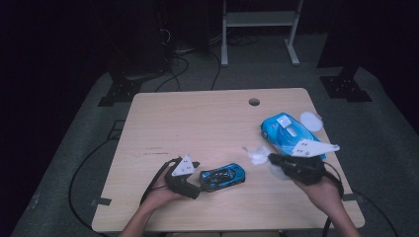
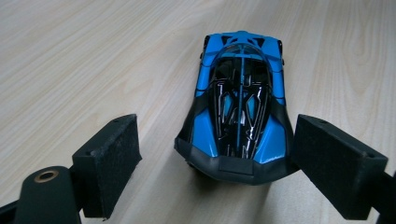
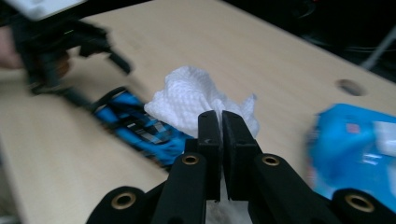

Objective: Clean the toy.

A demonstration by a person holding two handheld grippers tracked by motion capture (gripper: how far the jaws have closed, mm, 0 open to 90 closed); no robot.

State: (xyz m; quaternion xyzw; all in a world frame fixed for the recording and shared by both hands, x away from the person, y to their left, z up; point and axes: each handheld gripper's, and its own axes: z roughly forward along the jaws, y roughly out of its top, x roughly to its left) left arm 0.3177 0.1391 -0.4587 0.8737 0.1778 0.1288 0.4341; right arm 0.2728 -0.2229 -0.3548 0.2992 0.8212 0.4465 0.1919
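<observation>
My left gripper (image 2: 217, 158) stands wide open around the car's (image 2: 238, 107) near end, its long axis toward 12 o'clock, while my right gripper (image 3: 221, 122), pinching the wipe (image 3: 196, 100), approaches.

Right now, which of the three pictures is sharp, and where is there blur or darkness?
Left gripper view: sharp, with glossy highlights on the toy car. Right gripper view: motion blur smears the blue wipes pack and the left tool; the white wipe is clearer. High view: dim, with the floor around the table dark.
</observation>
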